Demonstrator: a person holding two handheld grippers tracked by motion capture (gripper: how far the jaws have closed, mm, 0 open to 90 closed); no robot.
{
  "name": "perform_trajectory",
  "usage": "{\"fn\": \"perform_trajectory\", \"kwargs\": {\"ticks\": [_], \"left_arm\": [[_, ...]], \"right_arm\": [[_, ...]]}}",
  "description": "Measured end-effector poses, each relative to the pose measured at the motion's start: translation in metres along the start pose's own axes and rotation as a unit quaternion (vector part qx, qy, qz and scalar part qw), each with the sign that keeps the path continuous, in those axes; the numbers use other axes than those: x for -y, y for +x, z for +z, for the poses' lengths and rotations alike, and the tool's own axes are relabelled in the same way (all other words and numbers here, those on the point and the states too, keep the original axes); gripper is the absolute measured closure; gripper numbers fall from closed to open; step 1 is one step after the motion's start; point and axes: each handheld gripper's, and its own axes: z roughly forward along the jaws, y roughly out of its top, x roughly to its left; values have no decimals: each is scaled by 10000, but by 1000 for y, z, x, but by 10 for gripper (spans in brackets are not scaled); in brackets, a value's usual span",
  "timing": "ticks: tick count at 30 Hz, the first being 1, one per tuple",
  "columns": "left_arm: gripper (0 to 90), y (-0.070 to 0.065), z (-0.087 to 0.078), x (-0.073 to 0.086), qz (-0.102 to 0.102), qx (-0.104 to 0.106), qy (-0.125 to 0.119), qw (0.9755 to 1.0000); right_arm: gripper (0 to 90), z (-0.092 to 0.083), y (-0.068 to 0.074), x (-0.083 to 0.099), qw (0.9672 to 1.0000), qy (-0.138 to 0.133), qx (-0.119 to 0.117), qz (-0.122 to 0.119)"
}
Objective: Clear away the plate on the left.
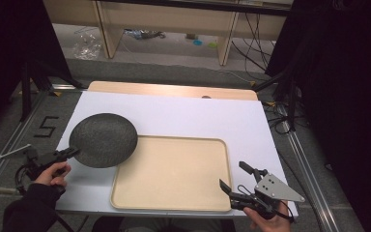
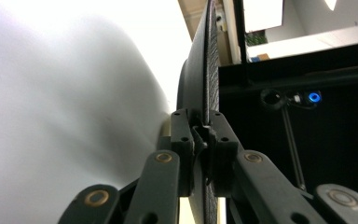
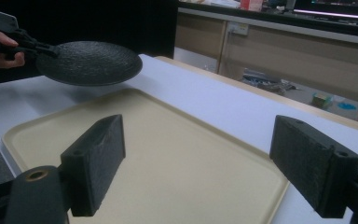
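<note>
Left tool clamped tight, right tool gaping.

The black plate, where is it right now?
High view, left side: the black plate is clamped by its rim in the left claw, lifted over the beige tray's far-left corner.

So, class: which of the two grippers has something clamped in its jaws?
The left gripper: it pinches the rim of the round black textured plate. The right gripper is open.

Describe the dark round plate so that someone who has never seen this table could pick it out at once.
Start at the white table top and find the beige tray on its near side. Just past the tray's far left corner, the left gripper holds the plate by its rim, lifted off the surface. It is the one round, black, rough-textured thing here; the tray is pale and rectangular.
</note>
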Motion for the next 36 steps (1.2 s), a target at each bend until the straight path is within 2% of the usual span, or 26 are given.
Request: {"fn": "perform_trajectory", "kwargs": {"ticks": [5, 7, 8, 9, 14, 16, 17, 18, 19, 21, 22, 23, 24, 25, 26, 27, 28, 29, 30, 31, 32, 33, 34, 35, 36], "left_arm": [[827, -9, 9, 9, 99, 84, 187, 9997], [829, -14, 15, 15, 225, 118, 319, 9992], [828, -14, 15, 15, 225, 118, 319, 9992], [826, -16, 21, 20, 268, 187, 501, 9982], [827, -23, 34, 33, 343, 251, 771, 9961], [826, -27, 39, 40, 426, 294, 929, 9943], [826, -28, 42, 43, 403, 334, 919, 9944], [825, -30, 43, 45, 429, 308, 999, 9936], [824, -30, 46, 48, 483, 371, 1065, 9924], [821, -34, 51, 56, 473, 363, 1181, 9912], [821, -38, 54, 60, 410, 288, 1268, 9907], [822, -38, 56, 62, 395, 330, 1283, 9904], [820, -40, 58, 65, 427, 313, 1370, 9892], [820, -40, 58, 65, 427, 313, 1370, 9892], [820, -44, 62, 71, 455, 332, 1457, 9877], [819, -44, 62, 71, 455, 332, 1457, 9877], [820, -46, 65, 75, 470, 330, 1558, 9861], [820, -48, 69, 80, 490, 336, 1645, 9846], [819, -49, 71, 83, 505, 334, 1718, 9833], [819, -49, 71, 83, 505, 334, 1718, 9833], [818, -51, 74, 89, 562, 321, 1850, 9806], [818, -51, 76, 91, 565, 340, 1886, 9798], [818, -52, 78, 94, 554, 324, 1904, 9796], [817, -52, 79, 95, 550, 319, 1970, 9783], [815, -52, 79, 95, 550, 319, 1970, 9783]], "right_arm": [[192, 0, 0, 0, 10000, 4, 1, 5], [191, 0, 0, 0, 10000, 1, 0, 8], [191, 0, 0, 0, 10000, 1, 0, 8], [191, 0, -1, 0, 10000, -23, 8, -25], [191, 0, -1, 0, 10000, -32, 2, -33], [191, 0, -1, 0, 10000, -29, 2, -31], [191, 0, -1, 0, 10000, -29, -1, -32], [191, 0, -1, 0, 10000, -34, -14, -30], [190, -1, -1, 0, 10000, -33, -21, -31], [190, -1, -1, 0, 10000, -33, -19, -33], [190, -1, -1, 0, 10000, -32, -15, -30], [190, -1, -1, 0, 10000, -27, -15, -29], [190, -1, -1, 0, 10000, -13, -25, -2], [190, -1, -1, 0, 10000, -13, -25, -2], [189, 0, -2, 0, 9999, -90, -43, -33], [189, 0, -2, 0, 9999, -90, -43, -33], [189, 0, -2, 0, 10000, -77, -42, -20], [189, -1, 0, 0, 9999, 22, -96, 123], [189, -1, 0, 0, 9999, 29, -89, 107], [189, -1, 0, 0, 9999, 29, -89, 107], [188, -1, 0, 0, 10000, -46, -65, 15], [188, 0, 0, 0, 9999, -73, -78, 10], [188, -1, 1, 0, 9999, 20, -91, 100], [188, -1, 1, 0, 9999, -17, -108, 110], [188, 0, -1, 0, 9999, -91, -60, -23]]}}
